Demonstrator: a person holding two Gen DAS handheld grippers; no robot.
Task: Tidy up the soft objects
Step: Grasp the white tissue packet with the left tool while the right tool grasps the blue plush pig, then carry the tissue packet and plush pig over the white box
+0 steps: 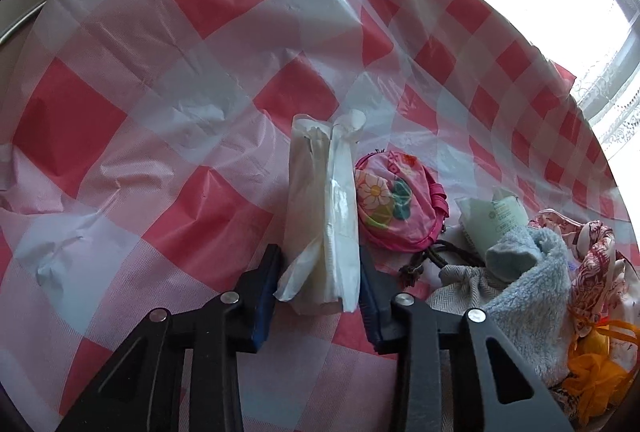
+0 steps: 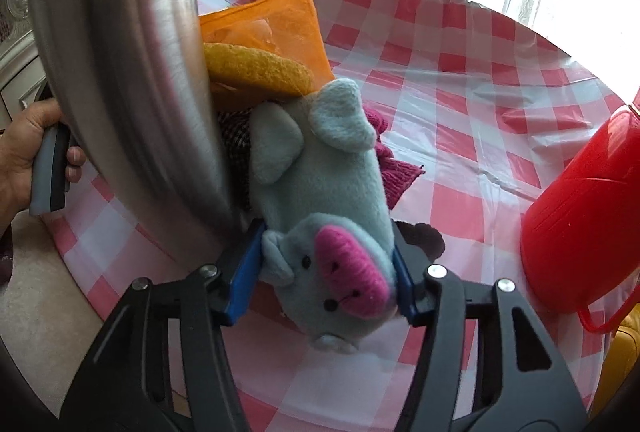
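The right tool pinches a grey plush pig at the head, its blue pads pressed into both cheeks, on the checked bench beside a steel pot. The left tool straddles a folded white plastic bag; the pads look to be touching it, though I cannot be sure. Both point steeply down. This looks like the grasp step: next, lift and carry each to its place.
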